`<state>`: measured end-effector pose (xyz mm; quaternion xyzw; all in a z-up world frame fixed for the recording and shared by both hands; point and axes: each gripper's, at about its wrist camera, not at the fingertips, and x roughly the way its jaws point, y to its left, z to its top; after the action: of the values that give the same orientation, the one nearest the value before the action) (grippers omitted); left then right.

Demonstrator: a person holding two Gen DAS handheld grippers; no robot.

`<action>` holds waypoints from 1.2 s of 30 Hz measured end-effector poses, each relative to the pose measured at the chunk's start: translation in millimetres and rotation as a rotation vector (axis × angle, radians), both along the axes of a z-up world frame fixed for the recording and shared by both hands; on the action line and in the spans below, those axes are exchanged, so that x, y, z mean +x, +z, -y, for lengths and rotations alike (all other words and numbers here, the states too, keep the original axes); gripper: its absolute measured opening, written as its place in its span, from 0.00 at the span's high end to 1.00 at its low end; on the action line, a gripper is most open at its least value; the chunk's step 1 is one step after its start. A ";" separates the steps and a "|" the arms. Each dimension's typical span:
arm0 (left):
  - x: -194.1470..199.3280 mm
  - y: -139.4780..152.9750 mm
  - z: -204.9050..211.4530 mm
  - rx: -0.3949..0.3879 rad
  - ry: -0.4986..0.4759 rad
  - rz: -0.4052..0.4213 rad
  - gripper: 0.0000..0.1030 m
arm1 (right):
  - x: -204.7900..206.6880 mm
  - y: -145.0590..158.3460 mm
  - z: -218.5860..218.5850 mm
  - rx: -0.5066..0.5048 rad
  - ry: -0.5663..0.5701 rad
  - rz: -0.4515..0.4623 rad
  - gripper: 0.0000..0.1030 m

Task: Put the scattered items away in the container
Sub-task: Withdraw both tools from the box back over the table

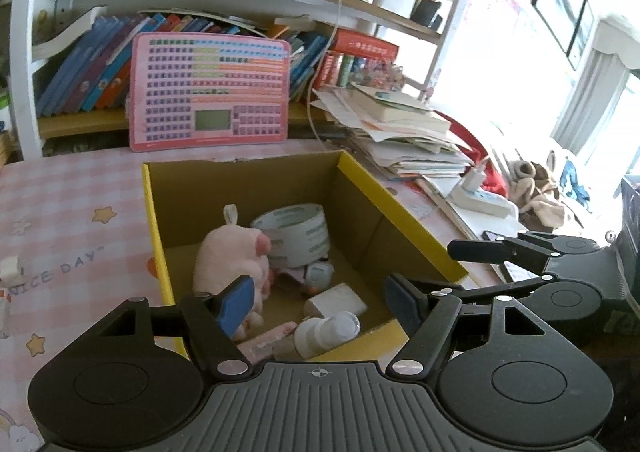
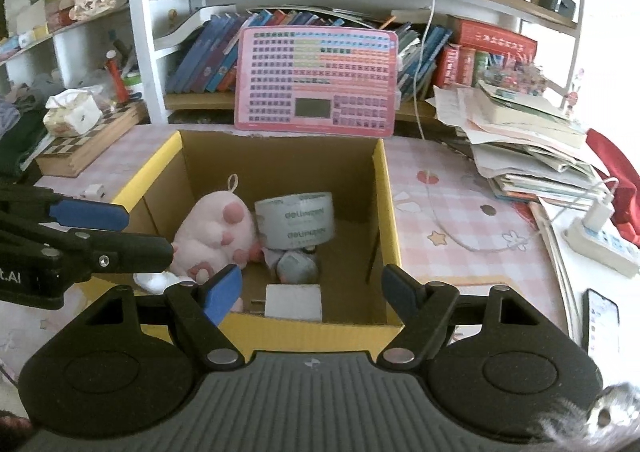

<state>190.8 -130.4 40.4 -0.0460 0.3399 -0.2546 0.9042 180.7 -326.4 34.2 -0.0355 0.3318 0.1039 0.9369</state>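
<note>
A cardboard box with yellow rims (image 1: pixel 154 219) (image 2: pixel 390 211) stands open on the pink checked tablecloth. Inside lie a pink plush toy (image 1: pixel 232 268) (image 2: pixel 216 232), a roll of tape (image 1: pixel 296 236) (image 2: pixel 296 219), a small grey-blue toy (image 1: pixel 320 274) (image 2: pixel 298 268), a white block (image 1: pixel 336 302) (image 2: pixel 294 302), a white bottle (image 1: pixel 326 332) and a pink packet (image 1: pixel 268 340). My left gripper (image 1: pixel 320 304) (image 2: pixel 132 230) hovers over the box's near left side, open and empty. My right gripper (image 2: pixel 312 290) (image 1: pixel 460 270) hovers over the near right edge, also open and empty.
A pink button board (image 1: pixel 208 91) leans on the bookshelf behind the box. A pile of books and papers (image 1: pixel 400 131) and a power strip (image 1: pixel 480 199) lie to the right, a phone (image 2: pixel 600 324) nearer. A chessboard case (image 2: pixel 88 139) and a small white item (image 2: pixel 94 191) sit left.
</note>
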 end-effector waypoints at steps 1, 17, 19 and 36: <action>-1.1 -0.2 -1.2 -0.002 -0.006 0.000 0.28 | -2.3 0.0 -1.1 -0.002 -0.007 0.001 0.26; -35.1 1.5 -28.6 -0.018 -0.094 0.017 0.28 | -51.5 1.8 -33.8 -0.037 -0.091 -0.003 0.26; -40.8 -0.5 -32.4 -0.020 -0.108 0.012 0.28 | -61.8 1.8 -38.0 -0.039 -0.111 -0.001 0.26; -113.7 -6.4 -77.9 -0.012 -0.214 -0.033 0.27 | -155.6 -2.8 -96.9 -0.038 -0.205 -0.021 0.26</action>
<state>77.1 -52.4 34.0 -0.0189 0.3560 -0.3509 0.8659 25.1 -229.5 31.4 -0.0181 0.3455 0.0016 0.9383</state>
